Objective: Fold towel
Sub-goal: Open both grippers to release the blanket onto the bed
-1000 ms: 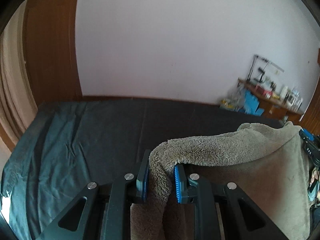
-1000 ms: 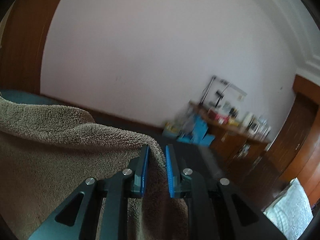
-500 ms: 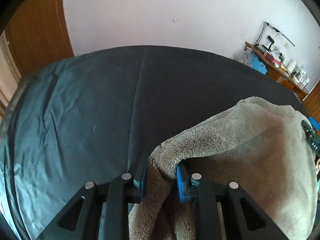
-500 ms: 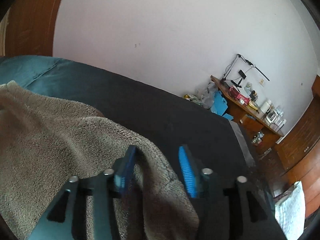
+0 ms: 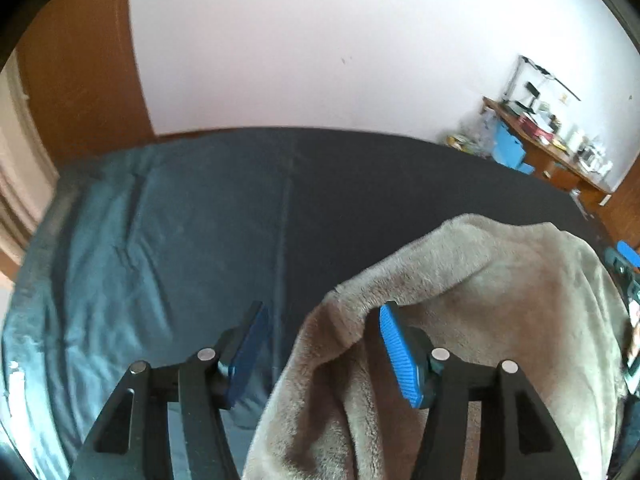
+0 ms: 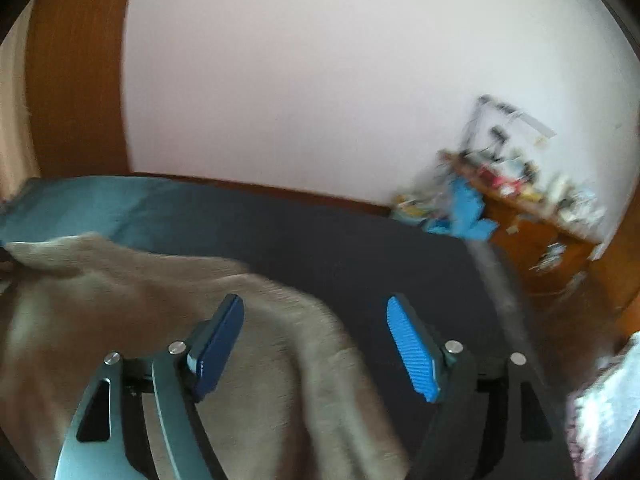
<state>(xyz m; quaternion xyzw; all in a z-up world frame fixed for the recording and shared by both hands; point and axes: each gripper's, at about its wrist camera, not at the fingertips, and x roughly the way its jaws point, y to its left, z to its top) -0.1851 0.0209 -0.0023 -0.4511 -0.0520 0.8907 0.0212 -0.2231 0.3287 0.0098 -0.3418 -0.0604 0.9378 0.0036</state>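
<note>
A fluffy grey-brown towel [image 5: 472, 300] lies on a dark teal bed sheet [image 5: 168, 232]. My left gripper [image 5: 324, 320] stands open, and the towel's near-left corner sags between its blue pads, leaning on the right pad [image 5: 400, 356]. In the right wrist view the same towel [image 6: 132, 300] spreads to the left and under my right gripper [image 6: 316, 316], which is wide open with the cloth edge lying loose below it. The right gripper's tip shows at the far right of the left wrist view.
The bed sheet [image 6: 340, 248] runs back to a white wall with a brown baseboard. A cluttered wooden desk [image 5: 548, 148] with a blue box stands at the far right. A brown wooden panel [image 5: 80, 80] rises at the left. A pale patterned cloth [image 6: 608, 396] lies off the bed's right edge.
Both grippers held the towel's top edge a second ago. The right jaws opened first, then the left, and the towel dropped onto the bed.
</note>
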